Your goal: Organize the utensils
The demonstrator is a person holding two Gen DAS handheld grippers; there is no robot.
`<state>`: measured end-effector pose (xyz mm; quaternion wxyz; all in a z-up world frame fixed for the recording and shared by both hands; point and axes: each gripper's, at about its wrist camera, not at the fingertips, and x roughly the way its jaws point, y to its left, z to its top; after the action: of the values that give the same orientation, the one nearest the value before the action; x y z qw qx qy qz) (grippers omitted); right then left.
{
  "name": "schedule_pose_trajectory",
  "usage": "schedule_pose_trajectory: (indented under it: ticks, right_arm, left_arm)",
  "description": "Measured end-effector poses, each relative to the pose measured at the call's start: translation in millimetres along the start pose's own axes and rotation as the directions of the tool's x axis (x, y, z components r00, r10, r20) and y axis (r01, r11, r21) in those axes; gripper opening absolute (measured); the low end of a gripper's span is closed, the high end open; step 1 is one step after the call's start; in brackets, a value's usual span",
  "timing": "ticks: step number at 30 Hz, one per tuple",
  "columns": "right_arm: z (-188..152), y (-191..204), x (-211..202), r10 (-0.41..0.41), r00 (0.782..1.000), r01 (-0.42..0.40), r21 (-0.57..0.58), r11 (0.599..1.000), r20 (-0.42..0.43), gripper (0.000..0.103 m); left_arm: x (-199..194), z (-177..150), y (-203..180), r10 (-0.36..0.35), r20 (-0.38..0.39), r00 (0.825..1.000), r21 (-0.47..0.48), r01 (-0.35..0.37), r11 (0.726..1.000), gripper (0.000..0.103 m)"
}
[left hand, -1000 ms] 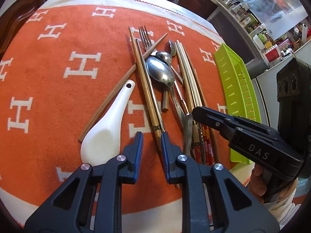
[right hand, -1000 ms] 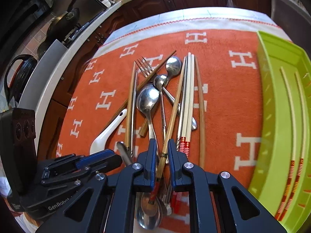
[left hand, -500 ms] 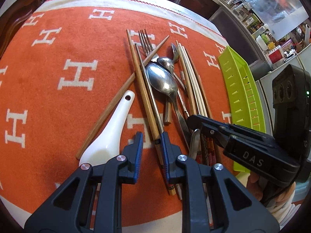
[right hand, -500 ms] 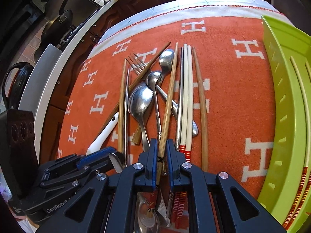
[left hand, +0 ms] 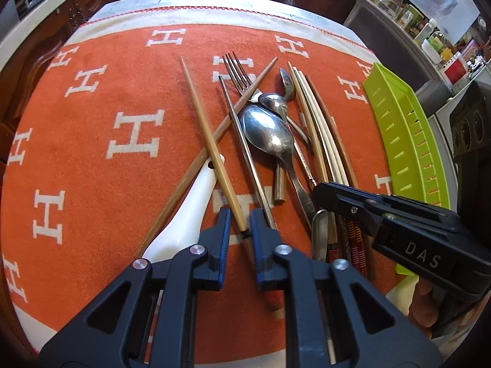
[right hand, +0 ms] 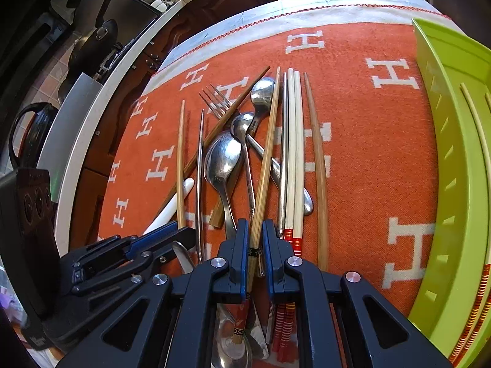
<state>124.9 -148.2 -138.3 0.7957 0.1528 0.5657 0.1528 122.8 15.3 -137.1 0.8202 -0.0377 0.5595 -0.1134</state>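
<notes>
A pile of utensils lies on an orange cloth (left hand: 92,190): a fork (left hand: 237,75), steel spoons (left hand: 270,132), a white ceramic spoon (left hand: 187,214), and wooden, metal and cream chopsticks. My left gripper (left hand: 240,231) is around a light bamboo chopstick (left hand: 205,135), and I cannot tell whether the pads touch it. My right gripper (right hand: 254,245) is shut on a matching bamboo chopstick (right hand: 268,153), tilted above the pile. The right gripper also shows in the left wrist view (left hand: 325,190).
A green slotted tray (right hand: 454,159) stands at the right with two cream chopsticks (right hand: 478,141) inside. The left gripper's body shows in the right wrist view (right hand: 132,254). Dark cabinets and a kitchen counter with pans lie beyond the cloth.
The left gripper has moved forward around the bamboo chopstick, which has swung left over the white spoon. The right gripper has closed on its chopstick and raised it slightly.
</notes>
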Motion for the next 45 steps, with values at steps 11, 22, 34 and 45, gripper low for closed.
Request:
schedule_pose_trajectory:
  ticks: [11, 22, 34, 45]
  right_arm:
    - [-2.9, -14.9, -33.1, 0.087, 0.993, -0.094, 0.087, 0.992, 0.078, 0.006]
    - [-36.2, -22.9, -98.7, 0.136, 0.981, -0.149, 0.082, 0.985, 0.141, 0.006]
    - [-72.5, -84.3, -188.5, 0.054, 0.961, -0.103, 0.167, 0.981, 0.271, 0.006]
    - [-83.8, -147.1, -237.1, -0.136, 0.935, 0.046, 0.269, 0.962, 0.327, 0.006]
  left_arm:
    - [-43.5, -5.8, -2.0, 0.010, 0.069, 0.998, -0.045, -0.007, 0.999, 0.004]
    - [-92.2, -30.6, -39.7, -0.011, 0.140, 0.990, 0.011, 0.010, 1.000, 0.004]
    - [-112.7, -29.3, -118.4, -0.071, 0.155, 0.985, 0.153, 0.047, 0.987, 0.004]
    - [-89.5, 7.1, -189.8, -0.182, 0.112, 0.977, 0.220, 0.154, 0.963, 0.005]
